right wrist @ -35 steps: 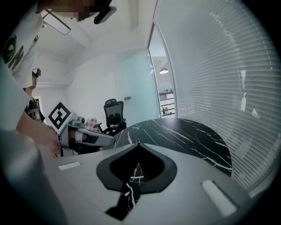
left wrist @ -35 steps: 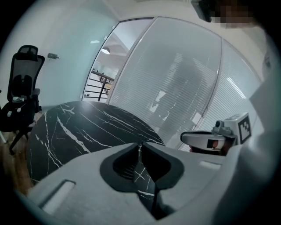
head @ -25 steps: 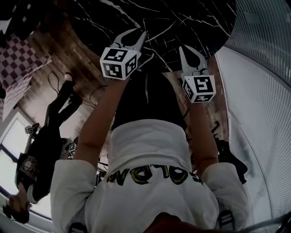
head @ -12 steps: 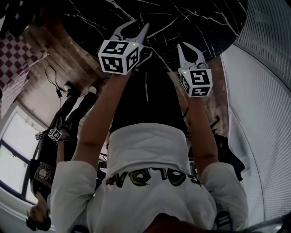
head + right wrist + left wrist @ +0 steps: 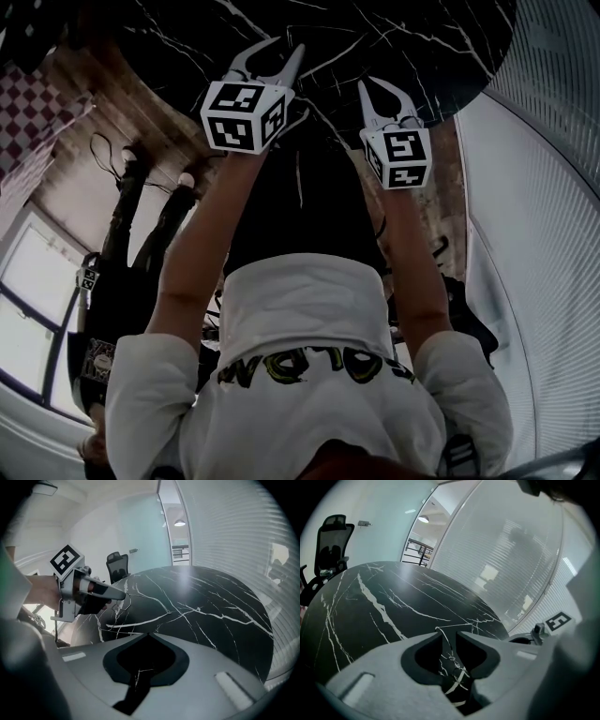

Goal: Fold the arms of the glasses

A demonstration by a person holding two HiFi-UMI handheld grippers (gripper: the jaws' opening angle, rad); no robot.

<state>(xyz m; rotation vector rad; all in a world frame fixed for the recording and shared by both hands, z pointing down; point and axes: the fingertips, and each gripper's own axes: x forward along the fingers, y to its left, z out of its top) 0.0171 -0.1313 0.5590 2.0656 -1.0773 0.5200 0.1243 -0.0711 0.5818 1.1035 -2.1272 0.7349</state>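
Left tool slightly apart, right tool closed, both empty over the black worktop. No glasses visible. Risk: a blind reach knocks the marble.

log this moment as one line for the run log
left gripper: jaws slightly apart, empty | right gripper: jaws together, empty | both held above black marble table | glasses: not in view

The glasses cannot be made out in any view.
Left hand-held gripper, jaws slightly apart, and right hand-held gripper, jaws together, grasp nothing above the black, white-veined tabletop.
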